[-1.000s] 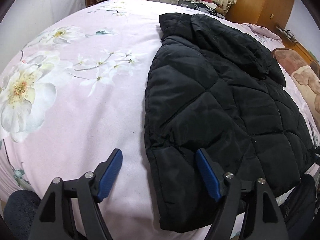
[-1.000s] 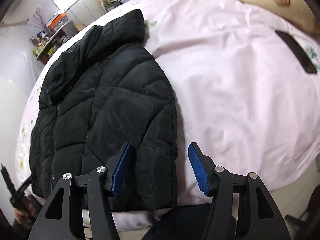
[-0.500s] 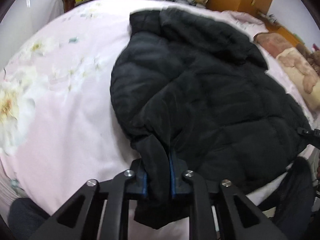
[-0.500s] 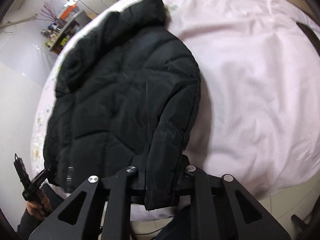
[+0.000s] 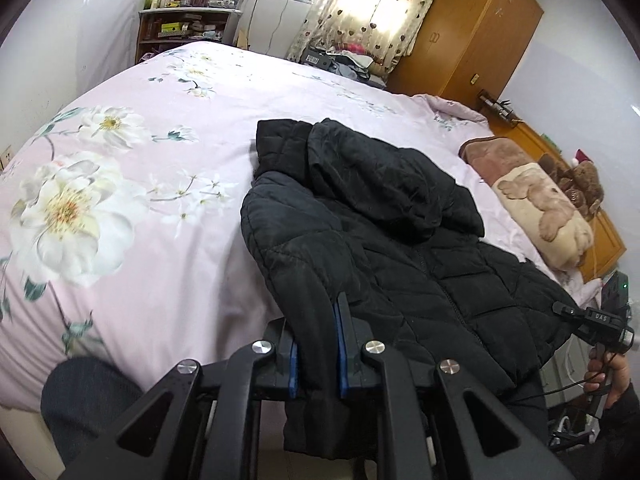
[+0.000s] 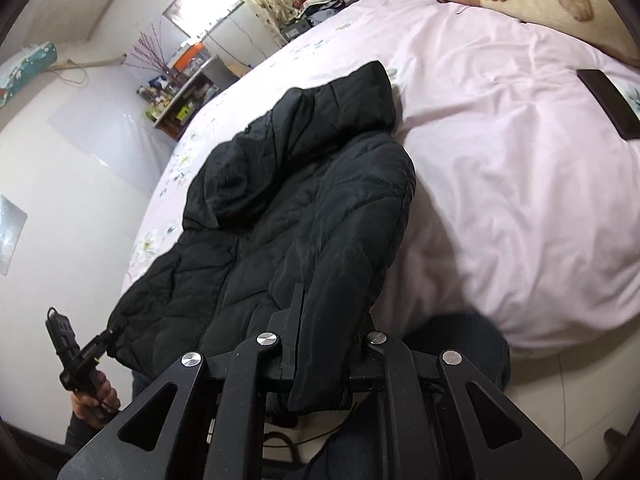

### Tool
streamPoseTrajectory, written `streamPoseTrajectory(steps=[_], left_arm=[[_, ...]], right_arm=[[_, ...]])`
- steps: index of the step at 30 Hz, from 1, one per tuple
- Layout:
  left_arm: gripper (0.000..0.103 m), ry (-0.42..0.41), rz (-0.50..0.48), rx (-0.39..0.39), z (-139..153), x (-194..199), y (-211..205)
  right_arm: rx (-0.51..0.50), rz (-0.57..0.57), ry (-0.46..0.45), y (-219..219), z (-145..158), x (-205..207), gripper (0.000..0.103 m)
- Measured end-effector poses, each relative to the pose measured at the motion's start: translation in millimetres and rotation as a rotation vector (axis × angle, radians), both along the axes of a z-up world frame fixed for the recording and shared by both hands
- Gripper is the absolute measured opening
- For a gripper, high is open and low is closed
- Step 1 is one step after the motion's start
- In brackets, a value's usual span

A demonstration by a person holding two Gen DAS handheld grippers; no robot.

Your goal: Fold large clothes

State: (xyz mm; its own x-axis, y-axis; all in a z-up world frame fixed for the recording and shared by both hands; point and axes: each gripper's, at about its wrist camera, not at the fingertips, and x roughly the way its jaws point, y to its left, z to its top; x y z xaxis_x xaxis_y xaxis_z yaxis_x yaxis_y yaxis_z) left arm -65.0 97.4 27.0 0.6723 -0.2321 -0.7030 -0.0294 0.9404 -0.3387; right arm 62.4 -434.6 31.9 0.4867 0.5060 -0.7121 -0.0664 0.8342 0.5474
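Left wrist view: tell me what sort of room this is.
A bedroom, most likely. A wide bed under a pink flowered sheet fills the view, a wooden wardrobe stands by the curtained window, and a teddy bear sits near the blanket.

1. A black quilted hooded jacket (image 5: 384, 240) lies front up on the pink bed, zip closed.
2. Hood toward the far side, flopped over the chest.
3. Both bottom corners are lifted off the bed, the hem raised.
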Motion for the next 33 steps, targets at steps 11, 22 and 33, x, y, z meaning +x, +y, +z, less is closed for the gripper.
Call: streamPoseTrajectory(steps=[11,22,33], left_arm=[[0.015,-0.109,0.012,-0.093,38,-4,13],[0.015,-0.158,0.067,-0.153,58,47,29],[0.015,-0.115,0.107,-0.155,57,197,34]], right_arm=[[0.052,-0.04,-0.115,-8,43,-20,0.013],[0.124,-0.083,-0.179,0,69,42,0.013],[0.081,-0.099,-0.123,17,64,176,0.013]])
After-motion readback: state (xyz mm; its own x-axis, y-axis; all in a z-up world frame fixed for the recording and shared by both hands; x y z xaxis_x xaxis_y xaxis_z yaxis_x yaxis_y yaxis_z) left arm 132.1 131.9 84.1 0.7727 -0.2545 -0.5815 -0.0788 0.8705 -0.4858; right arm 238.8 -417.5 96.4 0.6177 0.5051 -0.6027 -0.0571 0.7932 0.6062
